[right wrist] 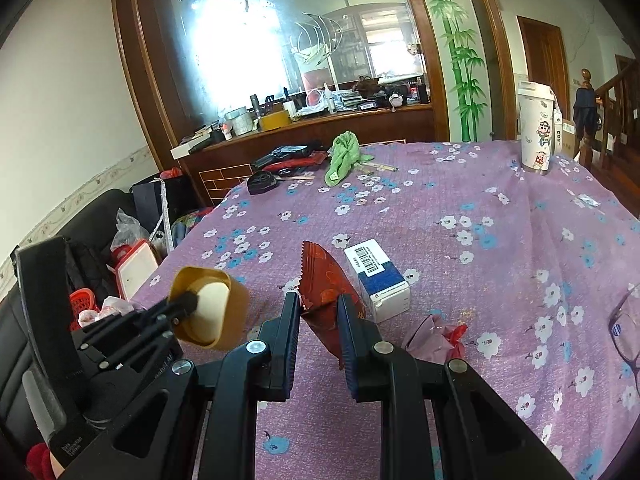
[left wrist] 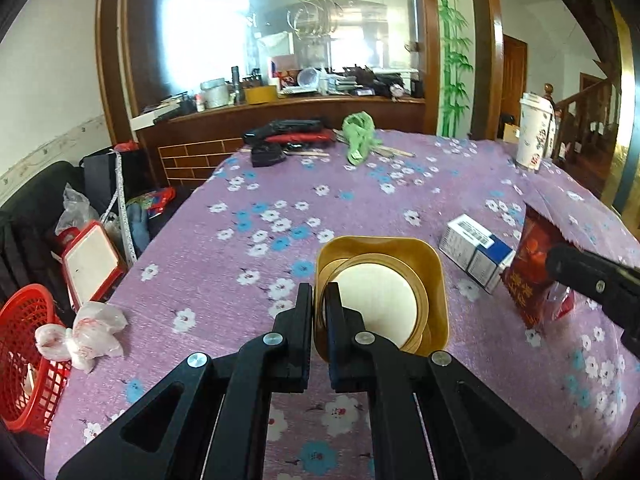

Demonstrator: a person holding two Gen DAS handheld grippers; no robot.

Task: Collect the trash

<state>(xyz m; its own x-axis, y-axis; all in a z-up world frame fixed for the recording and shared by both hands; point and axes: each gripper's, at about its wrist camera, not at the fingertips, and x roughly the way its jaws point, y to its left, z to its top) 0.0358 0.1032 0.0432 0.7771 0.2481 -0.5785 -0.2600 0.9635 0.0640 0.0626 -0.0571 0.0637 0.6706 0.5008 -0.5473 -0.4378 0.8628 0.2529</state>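
Gripping the near rim of a gold cup (left wrist: 380, 292), the left gripper (left wrist: 319, 300) holds it tilted above the flowered tablecloth (left wrist: 360, 200). The right gripper (right wrist: 319, 312) is clenched on a red wrapper (right wrist: 326, 284), just beside a white-and-blue box (right wrist: 378, 280) lying on the cloth.

Gold cup (left wrist: 380, 292), purple floral tablecloth (left wrist: 360, 208)
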